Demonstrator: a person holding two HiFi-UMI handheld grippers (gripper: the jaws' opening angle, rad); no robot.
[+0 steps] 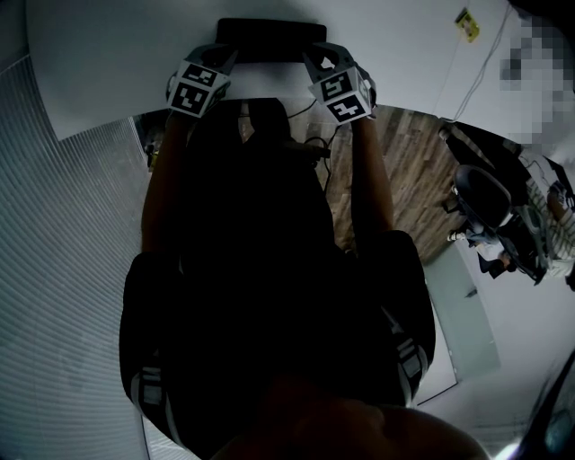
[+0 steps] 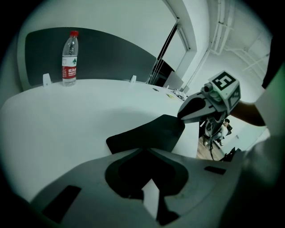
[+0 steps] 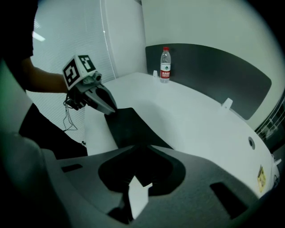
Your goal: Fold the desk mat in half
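Observation:
The black desk mat (image 1: 269,40) lies on the white table (image 1: 108,63) with its near edge lifted off the surface. My left gripper (image 1: 220,58) is shut on the mat's near left corner and my right gripper (image 1: 321,58) on its near right corner. In the left gripper view the mat (image 2: 151,133) runs from my own jaws to the right gripper (image 2: 181,116), which pinches the other corner. In the right gripper view the mat (image 3: 129,127) curves up into my jaws, and the left gripper (image 3: 113,110) clamps the far corner.
A water bottle (image 2: 70,58) with a red cap stands at the back of the table in front of a dark partition panel (image 2: 111,53). A yellow sticker (image 1: 467,24) is on the table. An office chair (image 1: 490,193) and a cable stand on the wood floor at the right.

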